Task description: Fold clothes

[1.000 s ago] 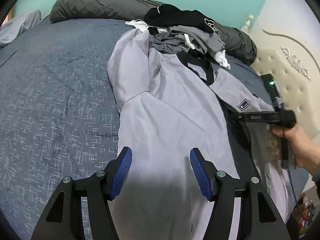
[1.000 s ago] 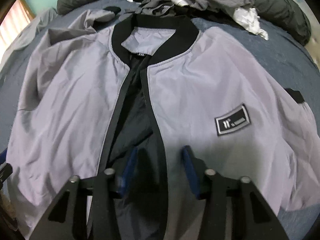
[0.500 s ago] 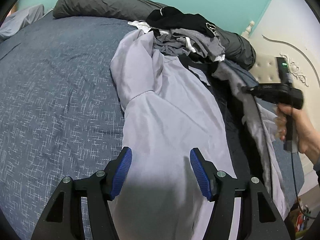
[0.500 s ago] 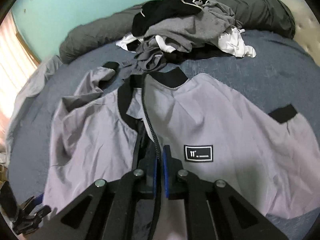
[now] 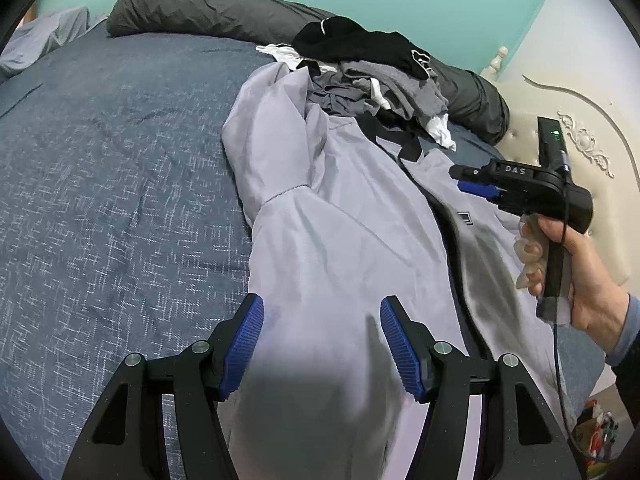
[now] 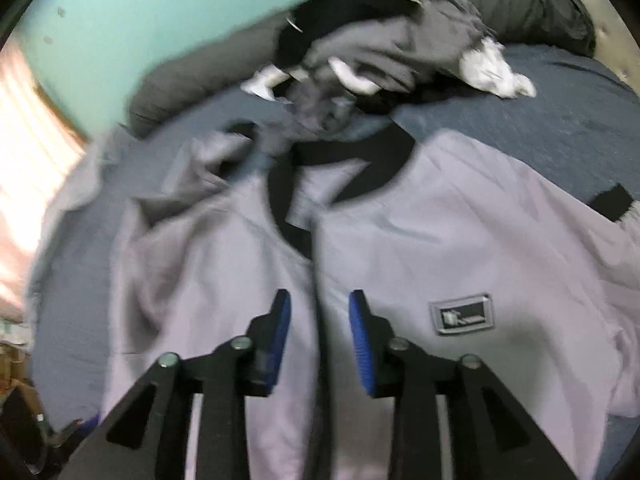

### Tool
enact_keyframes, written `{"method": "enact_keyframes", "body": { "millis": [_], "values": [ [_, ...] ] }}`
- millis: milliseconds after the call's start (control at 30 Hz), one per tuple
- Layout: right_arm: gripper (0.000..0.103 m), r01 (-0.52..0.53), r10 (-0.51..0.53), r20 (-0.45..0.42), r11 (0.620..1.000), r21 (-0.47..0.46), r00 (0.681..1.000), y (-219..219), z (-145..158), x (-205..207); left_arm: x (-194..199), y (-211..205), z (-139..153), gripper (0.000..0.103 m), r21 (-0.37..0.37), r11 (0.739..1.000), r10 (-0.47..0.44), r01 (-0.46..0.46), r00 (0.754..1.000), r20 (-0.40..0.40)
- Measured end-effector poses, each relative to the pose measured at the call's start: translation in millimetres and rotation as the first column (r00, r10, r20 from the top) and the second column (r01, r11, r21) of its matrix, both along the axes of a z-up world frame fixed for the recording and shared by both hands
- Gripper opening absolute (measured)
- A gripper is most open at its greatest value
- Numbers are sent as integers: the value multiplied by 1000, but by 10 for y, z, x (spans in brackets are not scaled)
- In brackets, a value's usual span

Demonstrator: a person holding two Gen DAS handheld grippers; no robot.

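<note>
A pale grey jacket (image 5: 340, 240) with a black collar and a chest patch lies face up on the blue bed, its two front panels meeting along the zip. My left gripper (image 5: 320, 340) hovers open over the jacket's lower part, with nothing between its pads. The right gripper (image 6: 320, 320) hangs just above the zip line of the jacket (image 6: 460, 240). Its jaws are opening and no cloth is between them. In the left wrist view the right gripper (image 5: 460, 178), held by a hand (image 5: 580, 280), is over the chest patch side.
A heap of black, grey and white clothes (image 5: 380, 72) sits beyond the collar, against a dark grey rolled duvet (image 5: 200, 8). A cream padded headboard (image 5: 580, 140) stands at the right. Blue bed cover (image 5: 100, 180) stretches to the left of the jacket.
The right gripper shut on the jacket's front edge, drew it over the dark lining, then let go and rose. The jacket front now lies closed. The left gripper stayed put.
</note>
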State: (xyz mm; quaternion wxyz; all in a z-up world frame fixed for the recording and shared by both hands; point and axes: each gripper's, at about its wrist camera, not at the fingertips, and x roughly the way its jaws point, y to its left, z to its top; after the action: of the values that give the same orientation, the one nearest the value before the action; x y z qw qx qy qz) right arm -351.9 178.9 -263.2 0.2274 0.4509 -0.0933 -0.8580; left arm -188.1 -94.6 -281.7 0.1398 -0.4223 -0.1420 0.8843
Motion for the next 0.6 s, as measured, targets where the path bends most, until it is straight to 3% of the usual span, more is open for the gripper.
{"method": "enact_keyframes", "body": {
  "millis": [167, 333, 367, 433, 600],
  "values": [
    [34, -118, 119, 115, 993, -17, 986, -230, -234, 88, 10, -21, -5, 65, 2, 1000, 2, -2, 1000, 2],
    [35, -44, 33, 182, 997, 61, 983, -173, -458, 97, 9, -47, -13, 65, 5, 1000, 9, -9, 1000, 6],
    [36, -30, 17, 183, 997, 68, 983, -146, -470, 103, 8, -49, -13, 65, 6, 1000, 9, -9, 1000, 6],
    [52, -24, 9, 178, 997, 78, 984, -119, -478, 119, 6, -48, -12, 65, 5, 1000, 9, -9, 1000, 6],
    [54, -90, 91, 192, 996, -14, 977, -195, -489, 153, 0, -41, -18, 66, 3, 1000, 4, -4, 1000, 6]
  ]
}}
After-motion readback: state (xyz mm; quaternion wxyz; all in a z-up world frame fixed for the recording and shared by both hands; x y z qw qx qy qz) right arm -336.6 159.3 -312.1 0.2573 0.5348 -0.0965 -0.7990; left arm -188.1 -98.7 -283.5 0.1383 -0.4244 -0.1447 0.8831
